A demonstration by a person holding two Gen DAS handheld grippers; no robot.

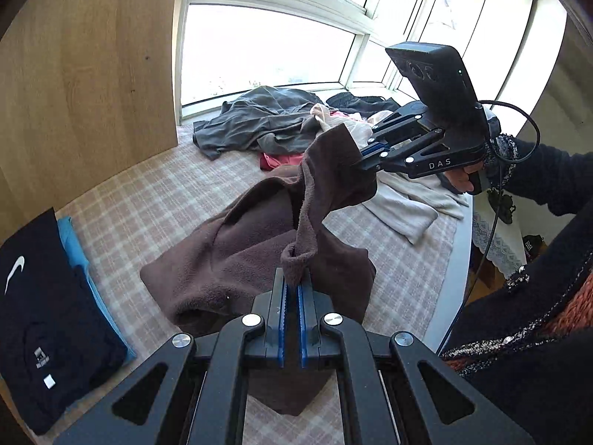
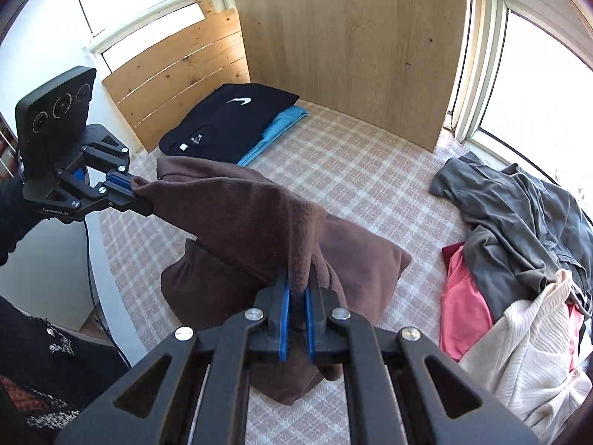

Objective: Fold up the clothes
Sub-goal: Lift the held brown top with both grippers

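A brown fleece garment (image 1: 237, 259) lies bunched on the checked bed cover (image 1: 155, 200), with one edge lifted and stretched between both grippers. My left gripper (image 1: 292, 282) is shut on one end of that edge; it shows in the right wrist view (image 2: 130, 189) at the left. My right gripper (image 2: 298, 289) is shut on the other end; it shows in the left wrist view (image 1: 357, 159), higher and farther away. The brown garment (image 2: 259, 222) hangs from the raised edge, and its bulk rests on the bed cover (image 2: 355, 170).
A folded black shirt with a white swoosh (image 1: 44, 304) lies on a folded blue item (image 1: 79, 248) at the left, next to a wooden panel (image 1: 92, 74). A pile of grey (image 2: 519, 215), pink (image 2: 463, 311) and cream (image 2: 533, 348) clothes lies by the window. The bed's edge (image 1: 461, 259) runs along the person's side.
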